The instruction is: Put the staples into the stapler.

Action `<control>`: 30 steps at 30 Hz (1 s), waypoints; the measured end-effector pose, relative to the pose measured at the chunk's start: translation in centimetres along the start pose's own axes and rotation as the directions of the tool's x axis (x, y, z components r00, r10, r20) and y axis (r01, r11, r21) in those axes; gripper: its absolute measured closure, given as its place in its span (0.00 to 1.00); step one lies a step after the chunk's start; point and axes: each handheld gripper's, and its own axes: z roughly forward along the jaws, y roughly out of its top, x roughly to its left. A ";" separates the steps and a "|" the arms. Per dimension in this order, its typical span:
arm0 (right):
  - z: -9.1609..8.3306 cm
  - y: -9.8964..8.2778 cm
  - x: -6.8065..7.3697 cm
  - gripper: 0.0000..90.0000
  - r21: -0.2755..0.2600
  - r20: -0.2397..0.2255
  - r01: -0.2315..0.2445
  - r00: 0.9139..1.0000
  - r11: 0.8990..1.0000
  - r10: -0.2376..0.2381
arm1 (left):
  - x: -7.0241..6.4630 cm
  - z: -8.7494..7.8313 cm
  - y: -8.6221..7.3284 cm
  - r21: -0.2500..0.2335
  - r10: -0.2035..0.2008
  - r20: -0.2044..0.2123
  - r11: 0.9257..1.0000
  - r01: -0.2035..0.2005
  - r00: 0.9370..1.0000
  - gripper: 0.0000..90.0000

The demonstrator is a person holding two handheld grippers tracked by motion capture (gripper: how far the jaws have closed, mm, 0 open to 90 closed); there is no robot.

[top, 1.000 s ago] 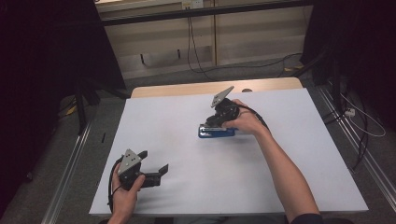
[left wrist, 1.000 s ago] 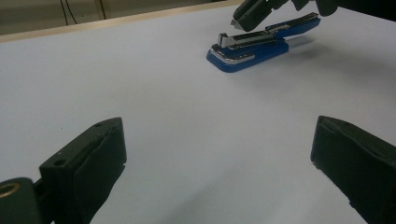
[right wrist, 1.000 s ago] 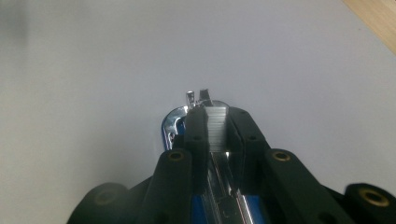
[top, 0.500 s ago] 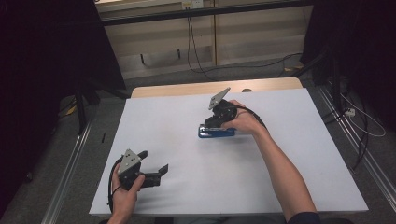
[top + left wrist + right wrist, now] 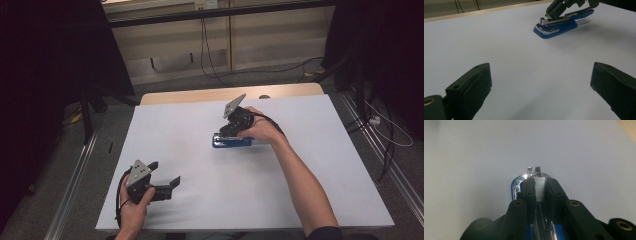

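step: loading staples | right tool (image 5: 539, 188) clamping a staple strip (image 5: 539, 190) over open blue stapler (image 5: 231, 142) lying mid surface (image 5: 320, 165) | left tool (image 5: 162, 174) idling apart, near edge | next: lowering strip into channel, aligning carefully

left claw (image 5: 167, 172) rests low with jaws spread wide, while right claw (image 5: 226, 131), arm outstretched, has jaws pinched close.

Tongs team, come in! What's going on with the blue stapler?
Right tongs shut on staple strip over open blue stapler. Left tongs open, apart. Nothing in the way.
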 end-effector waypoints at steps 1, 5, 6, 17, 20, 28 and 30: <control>0.0 0.0 0.0 0.88 0.006 0.002 0.007 1.000 1.000 -0.007 | 0.0 0.0 0.0 0.004 -0.003 -0.001 1.000 0.003 1.000 0.04; 0.2 0.0 0.0 0.88 0.012 -0.004 0.017 1.000 1.000 -0.017 | 0.0 0.0 0.0 0.002 -0.001 0.000 1.000 0.001 1.000 0.04; 0.2 0.0 0.0 0.88 0.005 -0.008 0.015 1.000 1.000 -0.015 | 0.0 0.0 0.0 0.002 0.000 0.000 1.000 0.000 1.000 0.04; 0.3 0.0 0.1 0.88 0.007 -0.015 0.035 0.999 0.999 -0.035 | 0.0 0.0 0.0 0.002 -0.002 0.000 1.000 0.002 1.000 0.04; 0.3 0.1 0.1 0.88 0.009 -0.014 0.044 0.999 0.999 -0.044 | 0.0 0.0 0.0 0.002 -0.002 0.000 1.000 0.002 1.000 0.04; 0.5 0.4 0.2 0.88 0.013 -0.010 0.048 0.999 0.999 -0.048 | 0.0 0.0 0.0 0.003 0.000 -0.001 1.000 0.000 1.000 0.04; 0.6 0.4 0.2 0.88 0.016 -0.009 0.047 0.999 0.999 -0.047 | 0.0 0.0 0.0 0.003 -0.001 0.000 1.000 0.001 1.000 0.04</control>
